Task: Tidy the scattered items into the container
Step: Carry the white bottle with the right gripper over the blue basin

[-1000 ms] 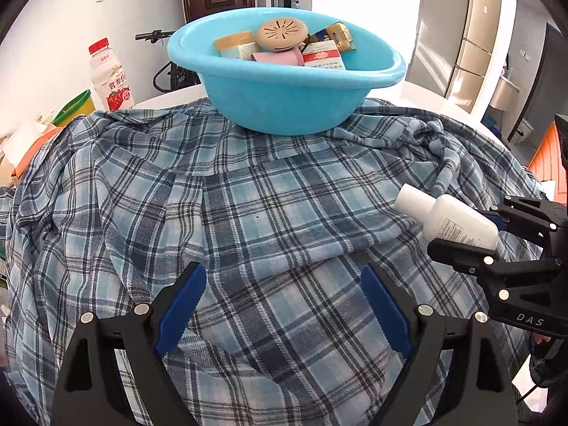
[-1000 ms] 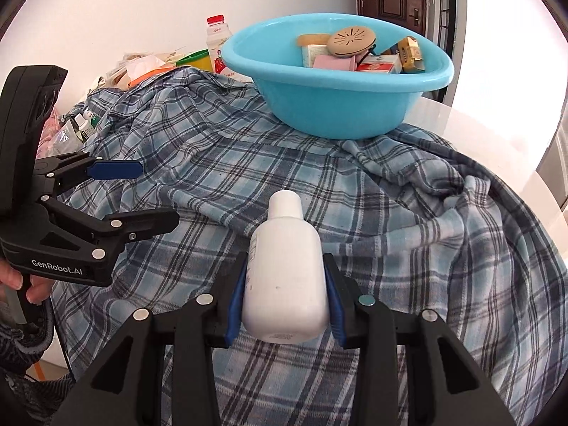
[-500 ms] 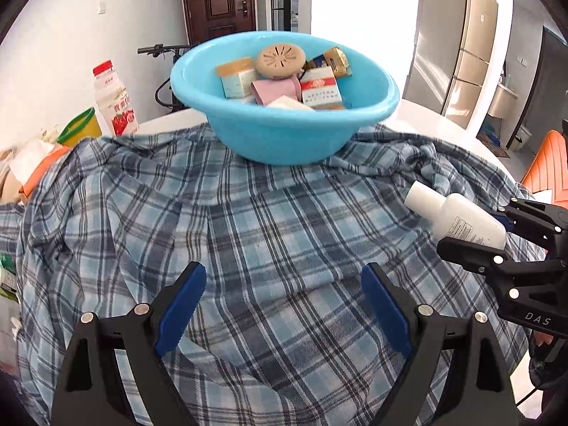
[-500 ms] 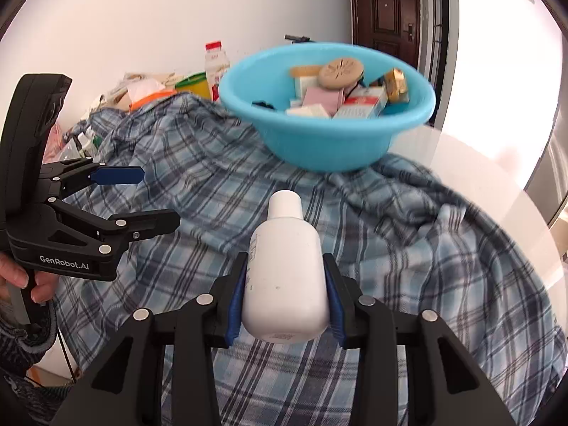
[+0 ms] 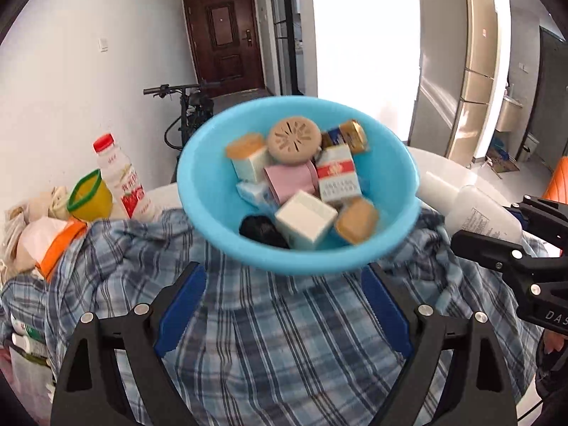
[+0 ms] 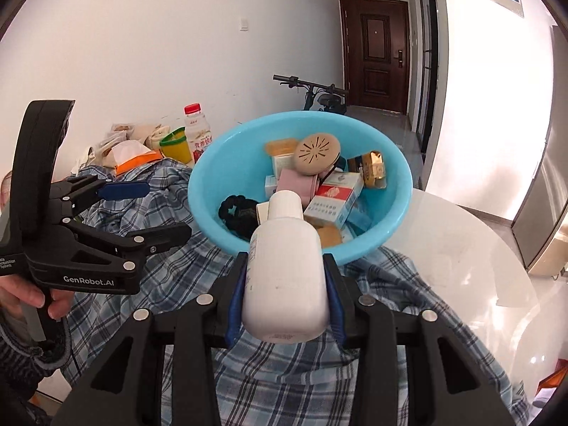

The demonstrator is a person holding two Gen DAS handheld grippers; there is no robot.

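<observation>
The jaws of the right gripper are pinched on a white bottle, which is gripped across its body between the blue pads, cap pointing forward toward a blue basin. In the left wrist view the same white bottle is seen at the right edge, clamped in the right gripper, its cap just beside the basin's rim; whether they touch cannot be told. The jaws of the left gripper are spread wide, and nothing is held between its blue pads; only checked cloth lies beneath them. In the right wrist view the left gripper is seen from the side, held by a hand in a knitted sleeve.

The basin is set on a blue plaid shirt that is spread over a white round desk. Inside the basin are gathered a round tan vented disc, a pink box, a red-and-white carton, a white box, a gold-wrapped packet, a black hair tie and several small orange-topped packs.

Behind the shirt, at the desk's far left, a red-capped drink bottle, a yellow cup with a green rim and an orange-and-white tissue pack are placed. Beyond the desk, a bicycle, a dark brown door and a tall refrigerator are visible.
</observation>
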